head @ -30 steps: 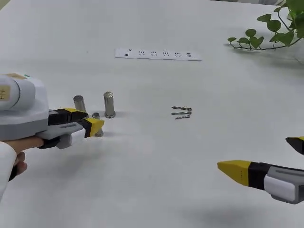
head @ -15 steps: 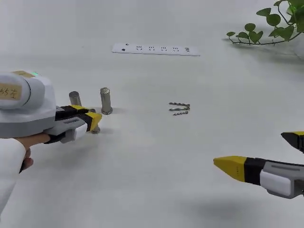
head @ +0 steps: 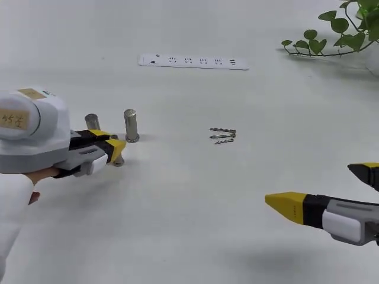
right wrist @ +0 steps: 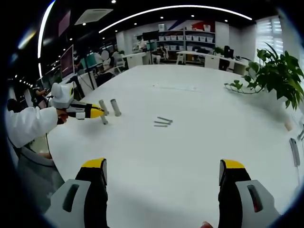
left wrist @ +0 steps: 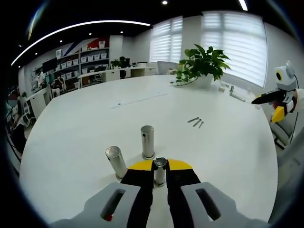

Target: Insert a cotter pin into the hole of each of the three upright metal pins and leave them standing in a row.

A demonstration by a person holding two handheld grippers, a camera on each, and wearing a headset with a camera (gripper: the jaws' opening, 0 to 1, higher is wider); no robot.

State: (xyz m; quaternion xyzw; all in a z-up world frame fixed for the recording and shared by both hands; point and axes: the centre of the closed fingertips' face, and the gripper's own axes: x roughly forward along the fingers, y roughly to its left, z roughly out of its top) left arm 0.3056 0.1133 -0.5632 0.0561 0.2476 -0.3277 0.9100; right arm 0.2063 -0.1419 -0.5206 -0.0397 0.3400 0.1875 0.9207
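Three cotter pins (head: 222,136); power strip (head: 193,61), plant (head: 354,40) beyond

The head view looks forward and down over the table (head: 195,207), with the metal pins (head: 131,125) at middle left and the cotter pins (head: 223,135) near centre. The left gripper view sits low and closest, the short pin (left wrist: 160,171) between its jaws. The right gripper view faces the same pins from far off, at its middle left.

Office: desks (left wrist: 111,75), shelves (left wrist: 90,54), window blinds (left wrist: 228,33), potted plant (left wrist: 203,61).
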